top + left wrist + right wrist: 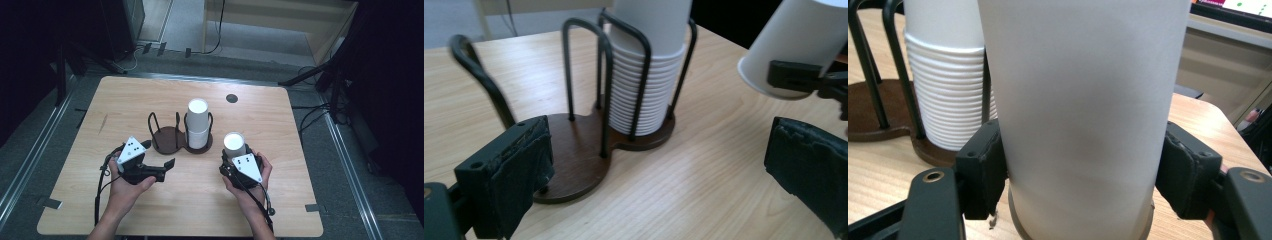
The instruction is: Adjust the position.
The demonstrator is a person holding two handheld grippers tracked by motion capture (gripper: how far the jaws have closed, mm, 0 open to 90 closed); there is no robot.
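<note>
Held cup [234, 144]: an upside-down white paper cup is held in the right gripper [239, 161], right of the holder and nearer to the person than the stack. Whether it rests on the table [260, 210] or hangs just above it cannot be told.

Right gripper: the jaws are closed on the cup near its rim, one pad on each side of the wall, as seen in the right gripper view [1080, 190].

Cup axis: the long axis is about upright in the high view, closed bottom up, open rim down; in the left gripper view the cup [799, 45] is seen tilted, its rim turned toward the holder.

Left gripper [162, 165]: the jaws are open and nothing is between them [659, 185]. They are pointed to the right, across the near side of the holder.

Holder [167, 140]: a dark wooden base with two bays of wire loops stands near the middle of the table. The left bay is bare.

Stack [198, 125]: nested cups, upside down, fill the right bay of the holder.

Key relation: the stack lies far and left from the held cup, well apart but near. The cup's axis is parallel to the stack's axis, so no turn seems needed if the cup is to go on the stack; it is judged that a lift above the stack top is called for.

Nearer hand: the right hand [247, 182] is nearer to the stack; the left gripper is nearer to the bare bay.

Risk: the thin wall may be dented by the closed pads.
</note>
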